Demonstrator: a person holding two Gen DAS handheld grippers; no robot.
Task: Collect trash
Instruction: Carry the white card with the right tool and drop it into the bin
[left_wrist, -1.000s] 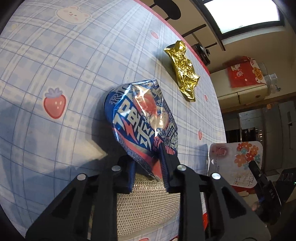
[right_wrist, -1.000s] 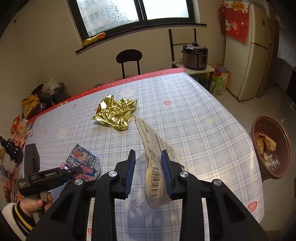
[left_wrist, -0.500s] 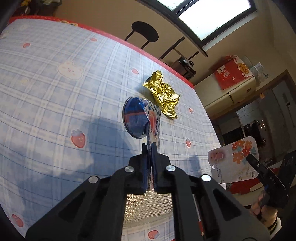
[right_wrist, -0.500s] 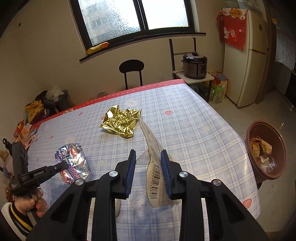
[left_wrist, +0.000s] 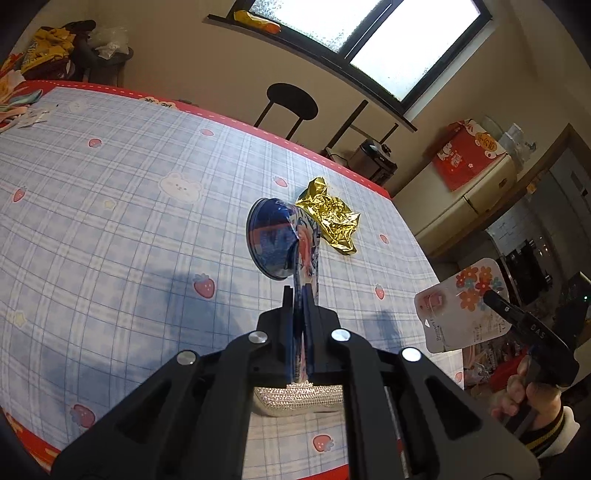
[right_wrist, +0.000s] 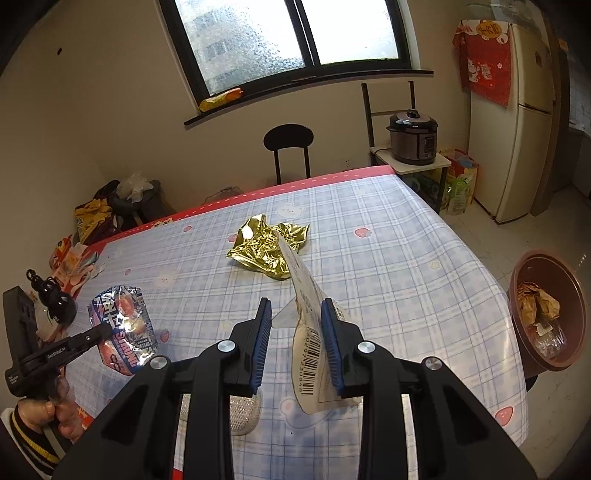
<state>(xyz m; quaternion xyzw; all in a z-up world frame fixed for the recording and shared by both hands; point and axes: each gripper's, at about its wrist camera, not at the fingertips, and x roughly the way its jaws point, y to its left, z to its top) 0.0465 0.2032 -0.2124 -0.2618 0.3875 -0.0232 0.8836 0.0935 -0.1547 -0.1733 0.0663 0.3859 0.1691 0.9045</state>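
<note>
A table (right_wrist: 388, 258) under a blue plaid oilcloth printed with strawberries and bears, edged in red, fills most of both views. Beyond its far edge stand a black round-backed chair (right_wrist: 288, 138), a dark-framed window (right_wrist: 288, 33) with an orange packet on its sill, a pressure cooker (right_wrist: 413, 137) on a small side table and a cream fridge (right_wrist: 524, 122) draped with a red cloth. On the floor at the table's right side sits a brown round bin (right_wrist: 517, 280) holding crumpled wrappers and clear plastic. A crumpled gold foil wrapper (right_wrist: 264, 253) lies on the cloth near the middle. The left gripper (left_wrist: 300, 295) has its fingers pressed together on the edge of a blue snack packet (left_wrist: 275, 236), which hangs above the cloth, just short of the gold foil. The right gripper (right_wrist: 295, 325) stands partly open; a white packet with a barcode (right_wrist: 312, 332) lies against its right finger, with a clear gap to the left one, so whether it is truly pinched cannot be told.
</note>
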